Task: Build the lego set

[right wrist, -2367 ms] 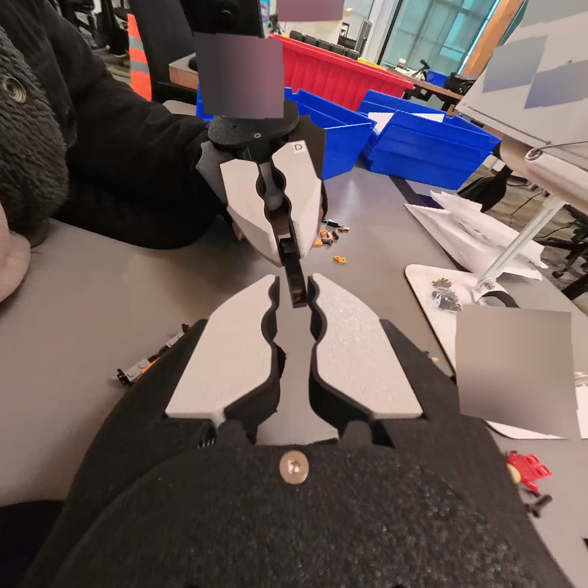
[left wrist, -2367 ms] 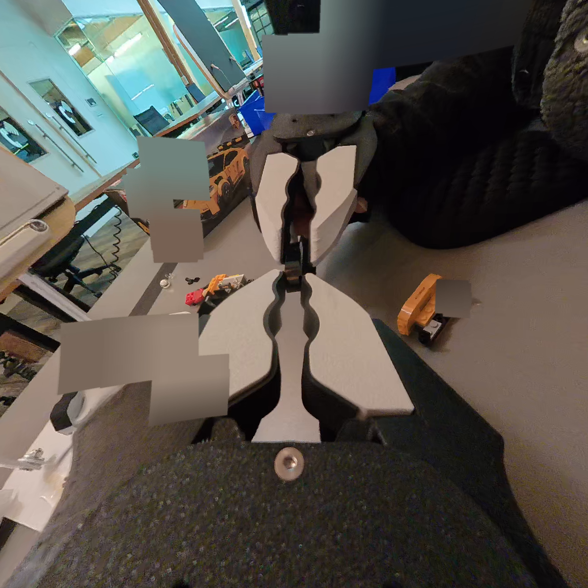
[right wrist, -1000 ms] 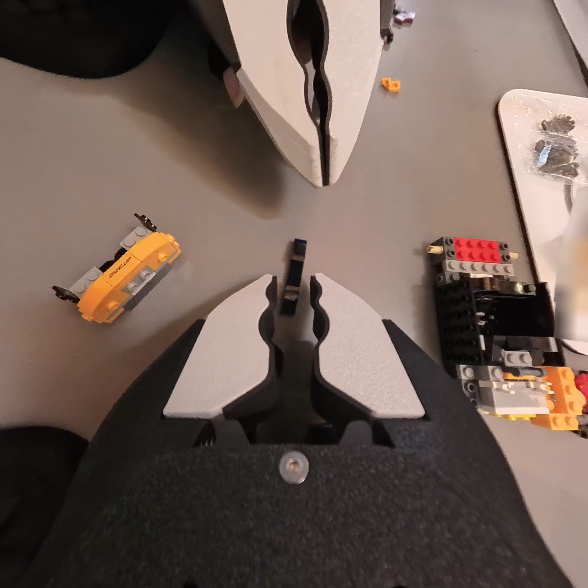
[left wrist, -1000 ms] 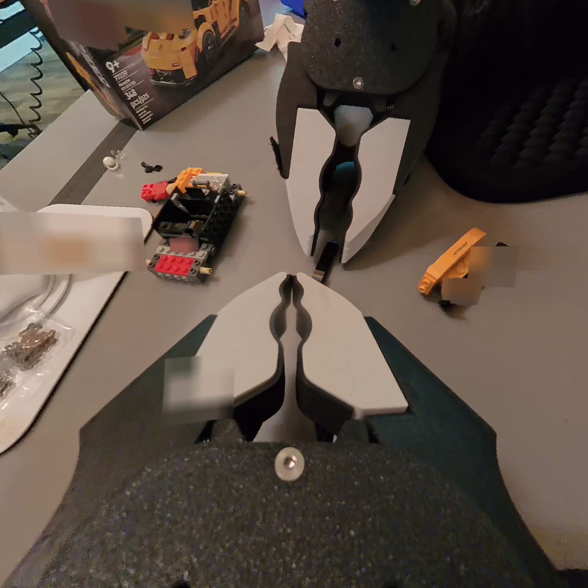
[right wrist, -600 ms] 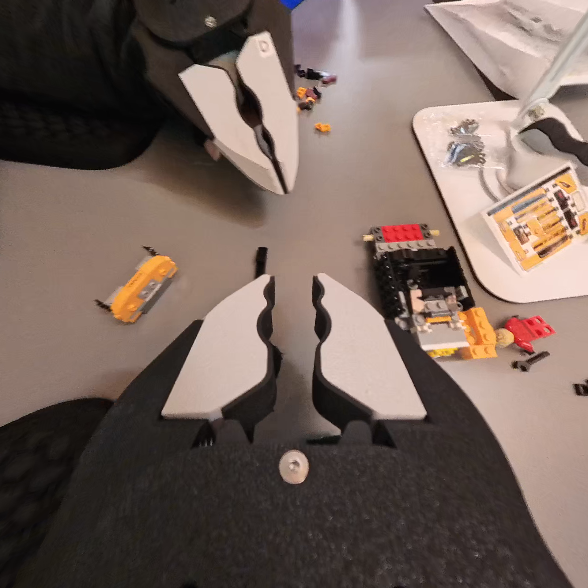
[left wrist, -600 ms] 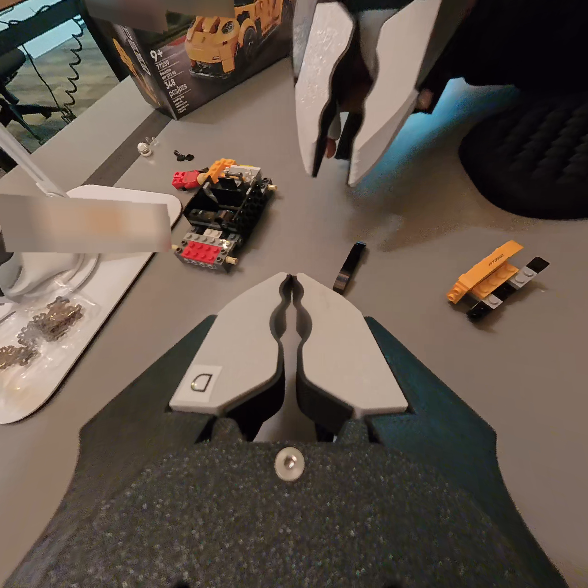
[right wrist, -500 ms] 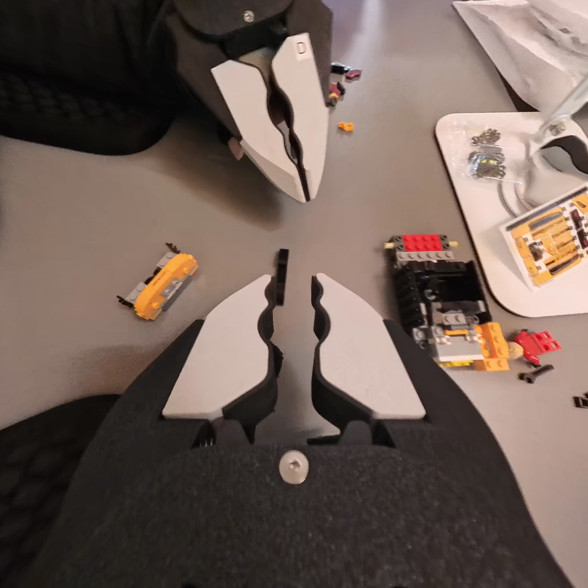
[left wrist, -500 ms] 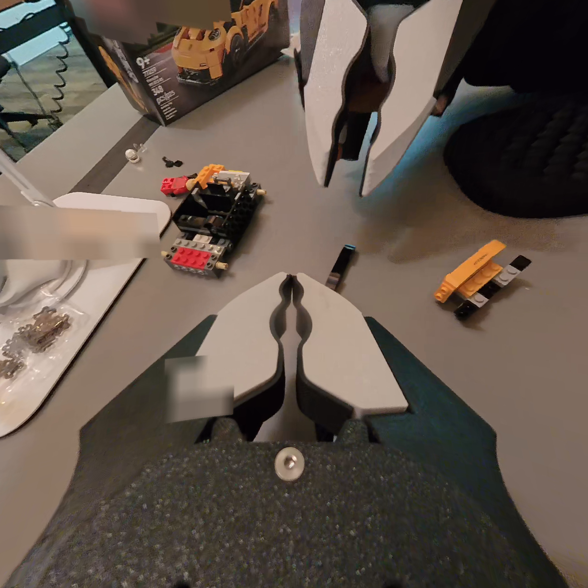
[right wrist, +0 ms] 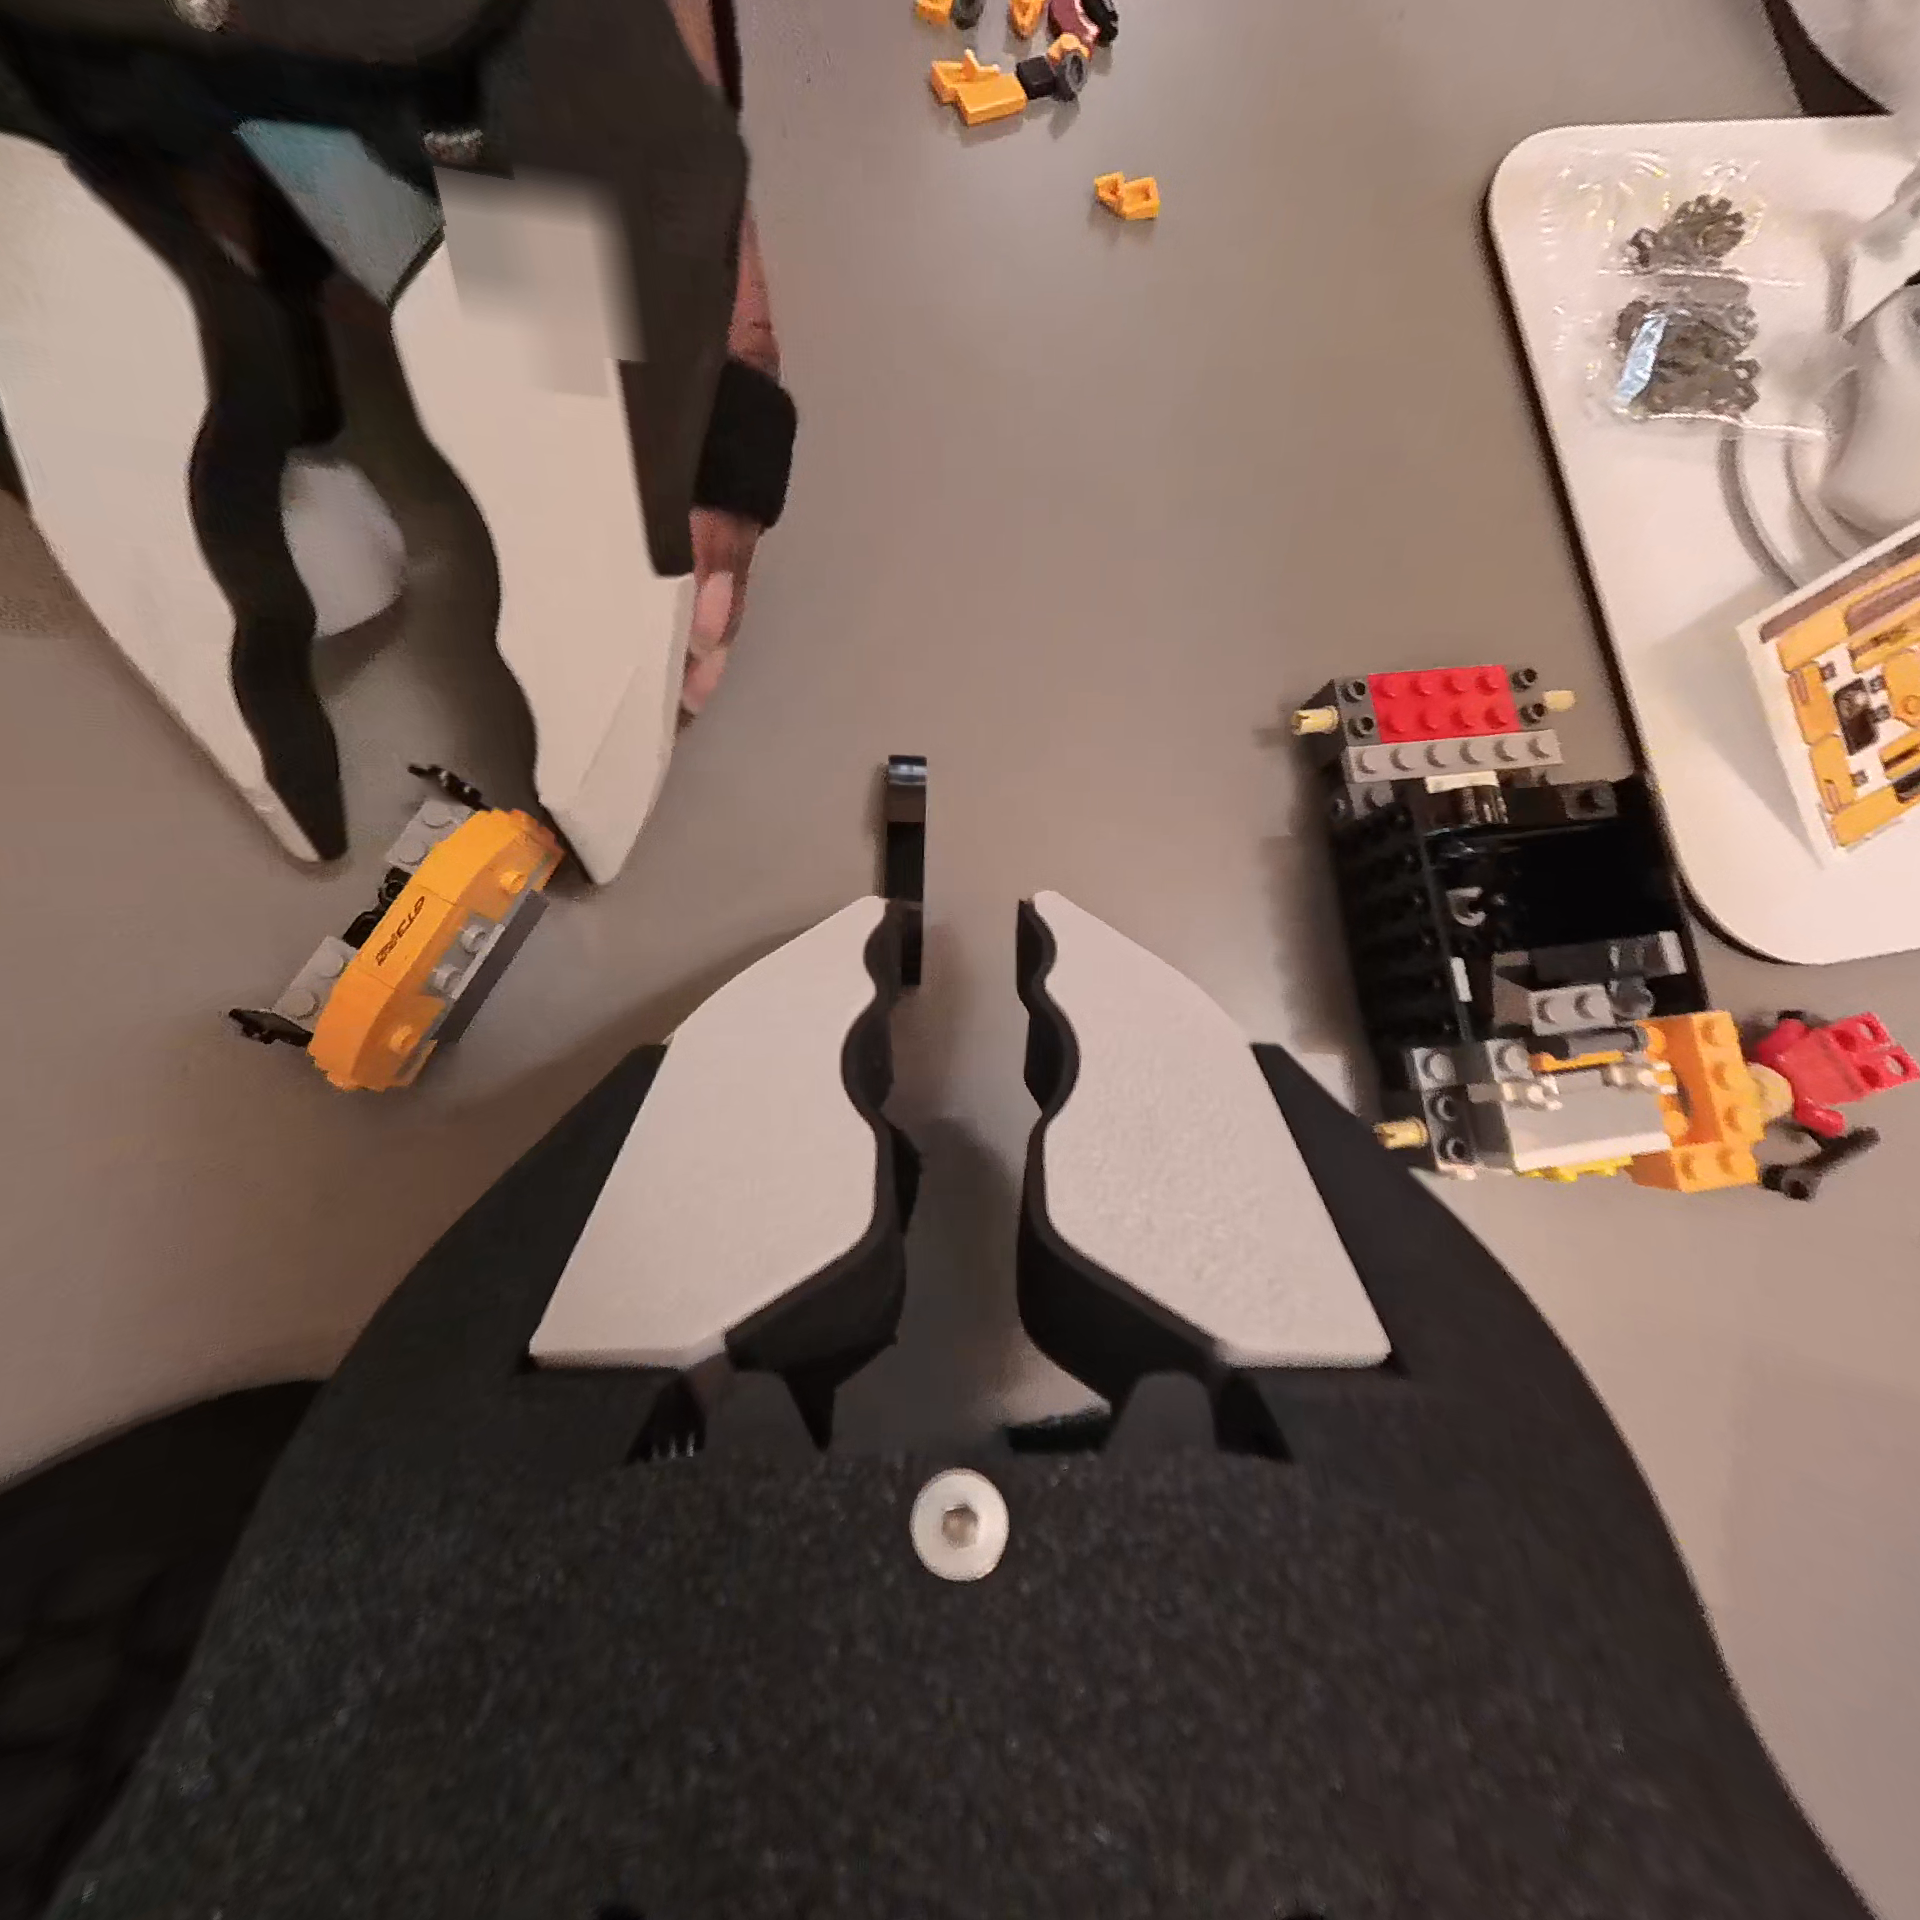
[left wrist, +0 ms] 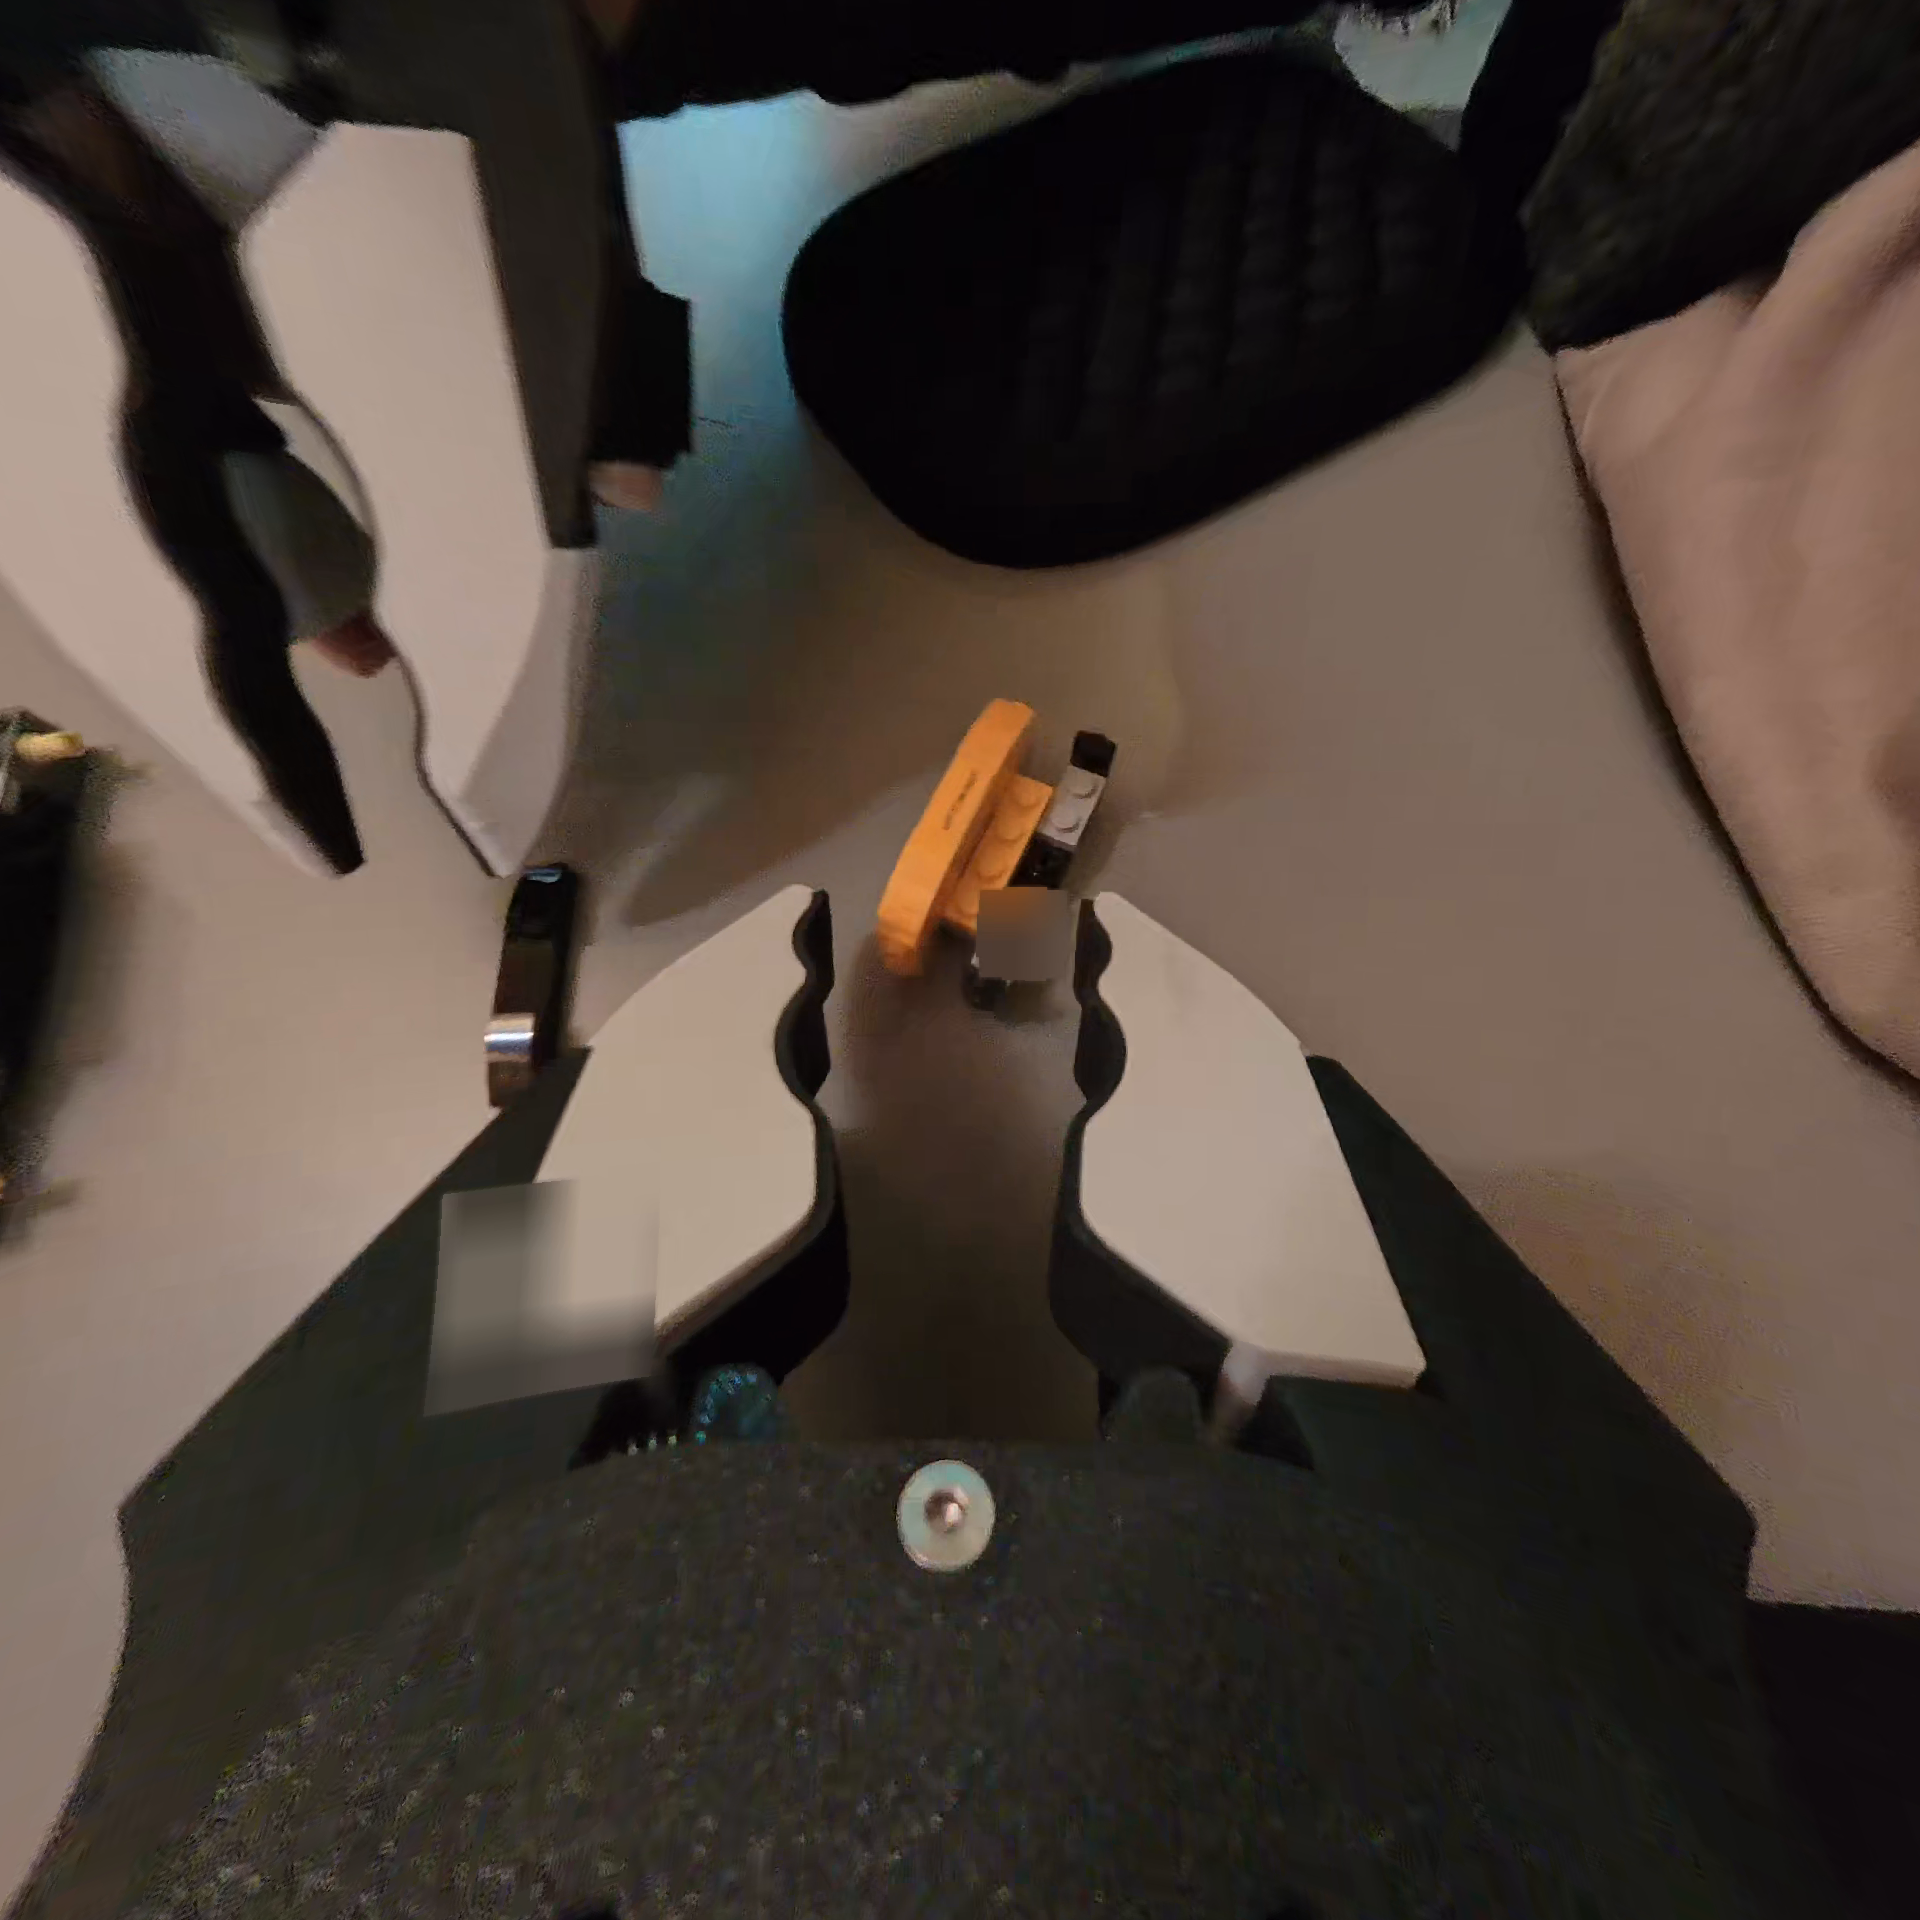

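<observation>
A small orange, grey and black sub-assembly lies on the grey table just ahead of my left gripper, which is wide open and empty, its tips flanking the near end. In the right wrist view the left gripper stands over the far end of that sub-assembly. A slim black piece lies flat on the table, its near end by the left fingertip of my open, empty right gripper. It also shows in the left wrist view, below the right gripper.
The black car chassis with red and orange bricks lies to the right, a red part beside it. A white tray holds bagged parts and a sticker sheet. Loose orange bits lie farther off. A dark sleeve rests beyond.
The black piece went from both grippers down onto the table. My left gripper has opened wide and swung right, down to the orange sub-assembly. My right gripper stays open near the black piece.
</observation>
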{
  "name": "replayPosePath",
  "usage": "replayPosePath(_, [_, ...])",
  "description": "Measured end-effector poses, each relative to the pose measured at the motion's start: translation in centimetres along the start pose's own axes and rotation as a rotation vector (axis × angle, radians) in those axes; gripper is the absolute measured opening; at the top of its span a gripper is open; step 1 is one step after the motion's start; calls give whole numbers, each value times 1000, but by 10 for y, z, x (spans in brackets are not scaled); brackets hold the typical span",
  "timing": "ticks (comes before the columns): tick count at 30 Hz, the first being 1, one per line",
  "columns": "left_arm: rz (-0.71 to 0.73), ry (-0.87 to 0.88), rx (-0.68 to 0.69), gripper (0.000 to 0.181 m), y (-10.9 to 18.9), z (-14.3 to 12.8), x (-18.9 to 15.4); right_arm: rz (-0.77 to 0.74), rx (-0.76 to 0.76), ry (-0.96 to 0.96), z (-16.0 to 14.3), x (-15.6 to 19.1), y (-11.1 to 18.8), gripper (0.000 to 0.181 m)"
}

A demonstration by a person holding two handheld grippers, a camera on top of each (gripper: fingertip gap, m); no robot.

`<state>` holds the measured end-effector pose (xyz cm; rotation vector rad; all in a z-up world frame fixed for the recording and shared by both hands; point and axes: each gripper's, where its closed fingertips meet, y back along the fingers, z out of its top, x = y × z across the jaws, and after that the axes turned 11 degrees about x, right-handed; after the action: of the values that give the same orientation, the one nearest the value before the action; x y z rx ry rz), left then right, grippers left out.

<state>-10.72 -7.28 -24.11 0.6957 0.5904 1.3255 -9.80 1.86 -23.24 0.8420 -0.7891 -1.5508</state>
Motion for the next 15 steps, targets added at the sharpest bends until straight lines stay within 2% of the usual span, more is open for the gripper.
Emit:
replayPosePath(3, [31,-48,46,33,-7,0,-3,-4,0,-20,-3,0,3,21])
replayPosePath(5, [41,-48,68,32,-9,1,-3,-7,7,-32,-6,0,4,21])
replayPosePath(15, [190,139,104,31,3,-14,36,-16,5,-49,-4,-5,1,21])
